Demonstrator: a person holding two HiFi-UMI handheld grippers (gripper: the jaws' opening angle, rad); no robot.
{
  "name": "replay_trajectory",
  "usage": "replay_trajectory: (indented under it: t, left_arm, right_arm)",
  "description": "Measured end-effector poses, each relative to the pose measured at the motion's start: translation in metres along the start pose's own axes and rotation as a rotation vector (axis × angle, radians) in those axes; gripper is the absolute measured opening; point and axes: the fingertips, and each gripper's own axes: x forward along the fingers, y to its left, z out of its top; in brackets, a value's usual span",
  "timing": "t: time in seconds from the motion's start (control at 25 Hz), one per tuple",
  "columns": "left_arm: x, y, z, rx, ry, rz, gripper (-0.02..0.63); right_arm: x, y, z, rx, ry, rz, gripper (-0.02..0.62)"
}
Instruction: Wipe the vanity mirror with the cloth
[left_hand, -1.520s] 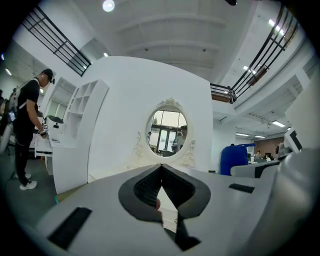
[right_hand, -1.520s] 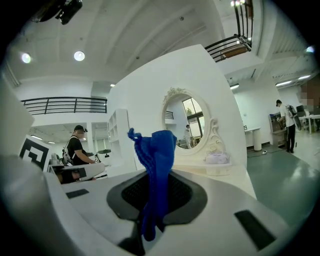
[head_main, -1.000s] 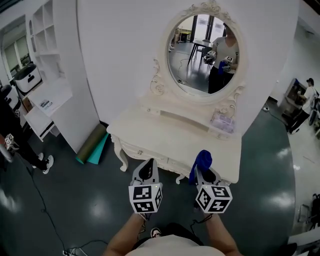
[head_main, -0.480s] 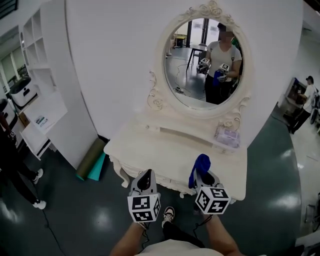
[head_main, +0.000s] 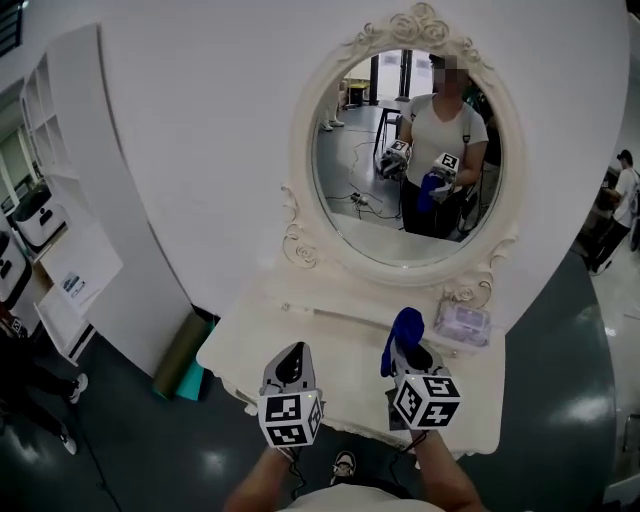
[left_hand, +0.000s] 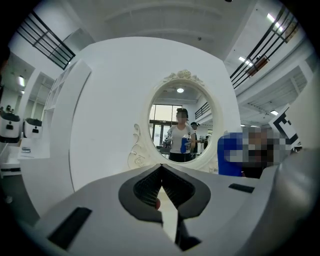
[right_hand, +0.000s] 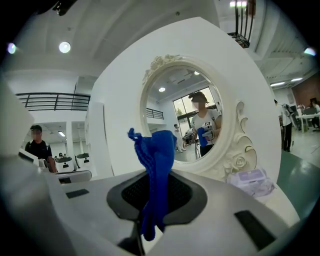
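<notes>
White wall, dark glossy floor, and we're facing the cream carved dressing table (head_main: 300, 340) with its oval ornate-framed vanity mirror (head_main: 400, 170). Our right gripper (head_main: 410, 357) is pinching the crumpled blue cloth (head_main: 403, 330) above the tabletop, apart from the glass. Our left gripper (head_main: 291, 360) is hovering with its jaws pressed together, empty.

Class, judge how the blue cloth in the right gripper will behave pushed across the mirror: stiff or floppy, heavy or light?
Probably floppy: the blue cloth bunches and folds in the right gripper. Likely light: one small pinch holds it.
</notes>
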Motion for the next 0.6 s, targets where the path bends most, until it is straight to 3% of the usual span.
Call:
replay_trajectory:
  t: [0.28, 0.6]
  left_arm:
    - [0.072, -0.006, 0.01, 0.044, 0.032, -0.01, 0.003]
    - [0.115, -0.011, 0.012, 0.051, 0.048, -0.068, 0.003]
  right_arm:
    - [0.053, -0.046, 0.006, 0.059, 0.012, -0.025, 0.066]
    - [0.071, -0.058, 0.003, 0.071, 0.025, -0.059, 0.066]
